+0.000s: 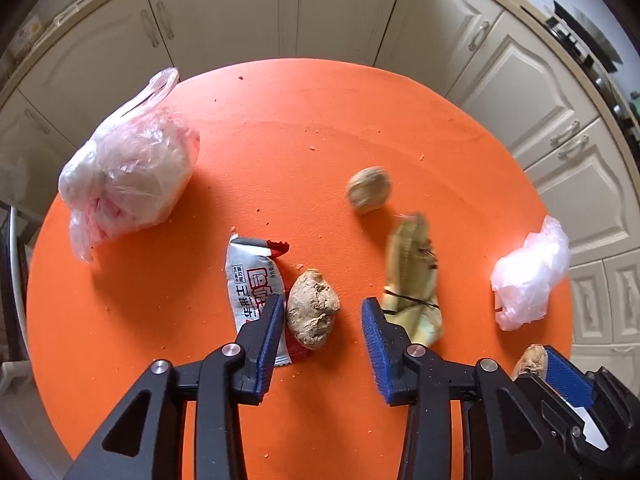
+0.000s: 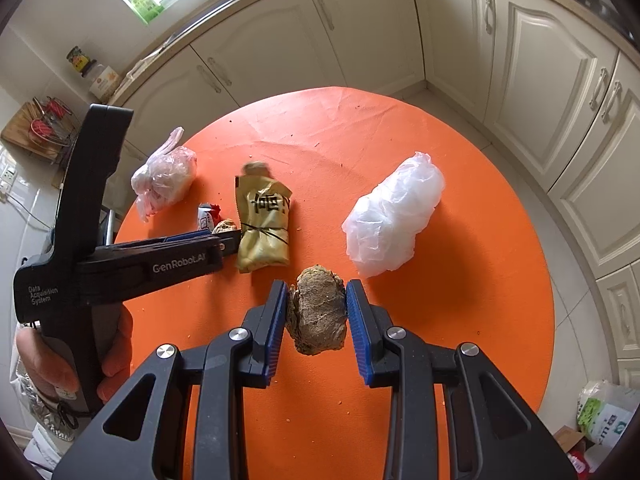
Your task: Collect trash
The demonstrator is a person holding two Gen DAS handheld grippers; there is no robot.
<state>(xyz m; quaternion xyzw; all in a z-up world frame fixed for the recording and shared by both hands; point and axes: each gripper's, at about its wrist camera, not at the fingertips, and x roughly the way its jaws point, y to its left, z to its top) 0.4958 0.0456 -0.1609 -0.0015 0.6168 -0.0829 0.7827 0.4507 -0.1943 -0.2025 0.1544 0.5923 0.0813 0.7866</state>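
Right gripper (image 2: 316, 312) clamps a brown lump (image 2: 318, 312) at lower centre, lifted for disposal; left gripper (image 1: 322, 320), jaws apart around nothing held, frames a second lump (image 1: 313, 314) on the orange table (image 1: 280, 128).

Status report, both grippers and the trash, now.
Right gripper shut on a brown lump. Left gripper open over a second lump on the orange table. Wrapper close beside it; yellow packet nearby.
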